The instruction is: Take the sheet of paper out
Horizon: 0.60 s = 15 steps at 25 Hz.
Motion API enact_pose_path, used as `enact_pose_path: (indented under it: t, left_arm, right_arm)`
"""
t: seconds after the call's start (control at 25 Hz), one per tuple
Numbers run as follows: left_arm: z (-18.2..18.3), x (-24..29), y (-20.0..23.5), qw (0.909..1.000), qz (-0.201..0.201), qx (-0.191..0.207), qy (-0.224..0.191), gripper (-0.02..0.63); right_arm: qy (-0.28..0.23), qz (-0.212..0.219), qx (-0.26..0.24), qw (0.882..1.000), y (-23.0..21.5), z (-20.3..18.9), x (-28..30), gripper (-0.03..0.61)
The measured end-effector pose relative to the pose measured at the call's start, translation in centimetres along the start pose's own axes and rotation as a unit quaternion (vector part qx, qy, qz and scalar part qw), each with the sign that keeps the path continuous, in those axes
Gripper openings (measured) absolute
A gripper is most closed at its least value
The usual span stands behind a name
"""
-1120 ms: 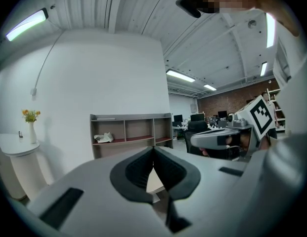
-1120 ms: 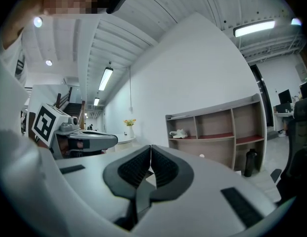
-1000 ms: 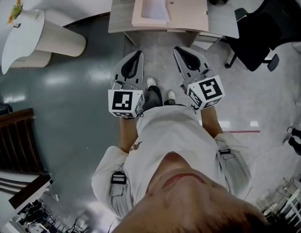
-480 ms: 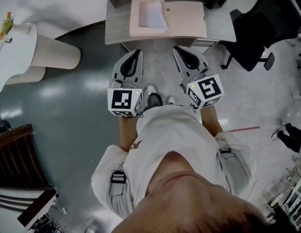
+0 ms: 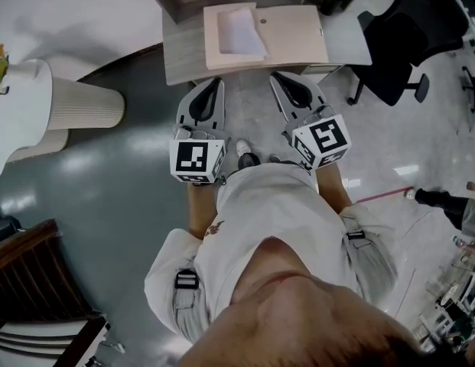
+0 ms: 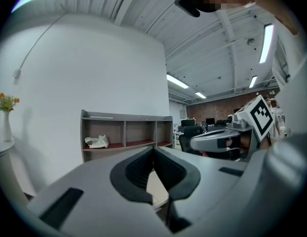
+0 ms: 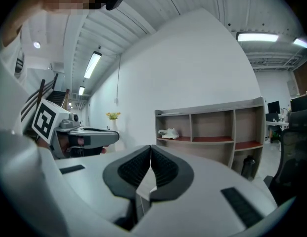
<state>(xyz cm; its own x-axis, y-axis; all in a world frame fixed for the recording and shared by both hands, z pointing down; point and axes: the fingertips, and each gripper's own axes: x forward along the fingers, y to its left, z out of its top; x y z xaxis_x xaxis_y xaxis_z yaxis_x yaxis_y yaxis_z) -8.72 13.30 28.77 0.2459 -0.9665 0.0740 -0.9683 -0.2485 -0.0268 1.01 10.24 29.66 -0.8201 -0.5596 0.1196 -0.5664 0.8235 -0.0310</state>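
Observation:
A white sheet of paper [image 5: 241, 30] lies in the left half of a flat beige folder [image 5: 294, 33] on a grey desk [image 5: 183, 56] at the top of the head view. Both grippers are held level in front of the person, short of the desk's near edge. The left gripper [image 5: 217, 82] points at the desk's edge below the sheet, and its dark pads [image 6: 138, 169] meet with nothing between them. The right gripper [image 5: 278, 76] is beside it, below the folder's middle. It is also shut and empty, its ribbed pads [image 7: 136, 167] closed together.
A black office chair [image 5: 398, 37] stands right of the desk. A white round table on a ribbed base [image 5: 38, 105] is at the left. A wooden shelf unit [image 6: 126, 135] [image 7: 212, 132] stands behind the desk against the white wall. Someone's shoe [image 5: 440, 199] shows at the right.
The person has walked toward the desk, which now sits lower and nearer in the head view. Both grippers moved forward with the person and stayed shut.

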Motion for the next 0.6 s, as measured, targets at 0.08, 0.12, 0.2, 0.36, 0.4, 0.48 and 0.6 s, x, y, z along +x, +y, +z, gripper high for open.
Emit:
enact_pose_path:
  t: [0.08, 0.12, 0.2, 0.36, 0.4, 0.48, 0.6]
  left_arm:
    - [-0.2, 0.3, 1.1, 0.9999, -0.010, -0.003, -0.002, 0.020]
    - [-0.3, 0.4, 1.7, 0.9999, -0.013, -0.004, -0.003, 0.020]
    - [-0.4, 0.6, 2.7, 0.9998, -0.020, -0.006, -0.005, 0.020]
    - [-0.8, 1.0, 4.2, 0.9995, -0.030, -0.011, -0.007, 0.020]
    - [-0.9, 1.1, 4.5, 0.9994, -0.032, -0.012, -0.006, 0.020]
    - [-1.1, 1.5, 4.9, 0.9992, -0.036, -0.014, -0.004, 0.020]
    - [-1.2, 2.0, 5.4, 0.9990, -0.042, -0.016, -0.003, 0.020]
  right_arm:
    - [0.003, -0.008, -0.001, 1.000, 0.3, 0.0, 1.1, 0.021]
    - [0.004, -0.012, -0.002, 1.000, 0.5, 0.0, 1.6, 0.021]
    - [0.005, -0.019, -0.004, 1.000, 0.8, 0.1, 2.5, 0.021]
    - [0.010, -0.032, -0.004, 0.999, 1.2, -0.1, 3.7, 0.021]
    - [0.012, -0.034, -0.004, 0.999, 1.2, -0.2, 3.9, 0.021]
    - [0.016, -0.038, -0.004, 0.999, 1.1, -0.2, 4.4, 0.021]
    - [0.020, -0.044, -0.004, 0.999, 0.8, -0.2, 5.2, 0.021]
